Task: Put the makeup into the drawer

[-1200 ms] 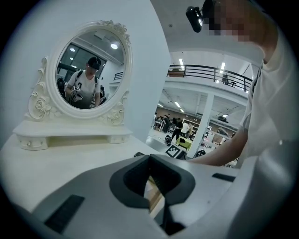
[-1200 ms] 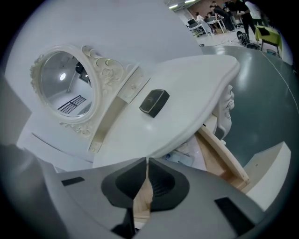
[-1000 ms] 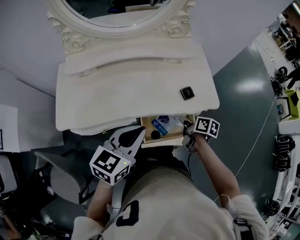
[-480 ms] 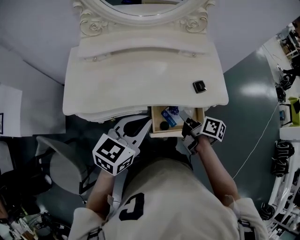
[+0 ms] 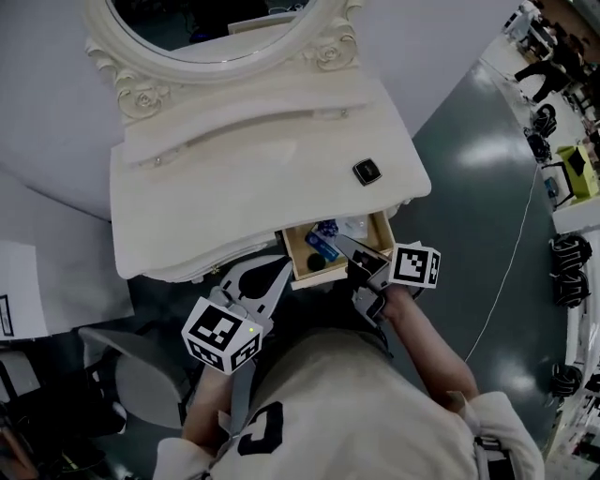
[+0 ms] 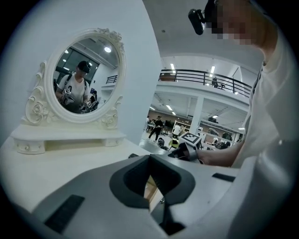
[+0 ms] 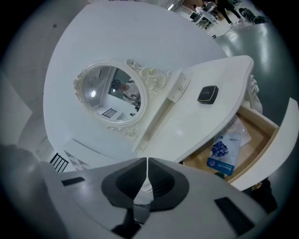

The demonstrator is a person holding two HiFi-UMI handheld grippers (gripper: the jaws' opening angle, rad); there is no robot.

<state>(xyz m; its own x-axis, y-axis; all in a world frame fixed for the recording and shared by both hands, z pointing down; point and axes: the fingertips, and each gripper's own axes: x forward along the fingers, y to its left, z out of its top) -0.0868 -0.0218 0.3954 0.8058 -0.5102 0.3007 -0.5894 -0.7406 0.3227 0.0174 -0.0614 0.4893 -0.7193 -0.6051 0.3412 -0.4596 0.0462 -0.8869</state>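
Observation:
A black compact (image 5: 368, 172) lies on the white vanity top (image 5: 234, 187), near its right edge; it also shows as the compact (image 7: 207, 94) in the right gripper view. Below it the wooden drawer (image 5: 292, 255) stands open. Inside lie a blue packet (image 5: 322, 246), a small black round item (image 5: 316, 263) and a clear packet (image 5: 356, 228). My right gripper (image 5: 339, 239) hovers over the drawer's right half, shut with nothing in it (image 7: 147, 160). My left gripper (image 5: 285, 266) stays at the drawer's left front corner, jaws shut and holding nothing (image 6: 149, 156).
An oval mirror (image 5: 211, 28) with a carved frame stands at the back of the vanity. A grey chair (image 5: 122, 370) is to my lower left. Grey floor (image 5: 478, 187) with a thin cable lies to the right, and shelves with gear line the far right.
My right gripper has lifted up from inside the drawer and its tips have swung left over it. The left gripper has barely shifted.

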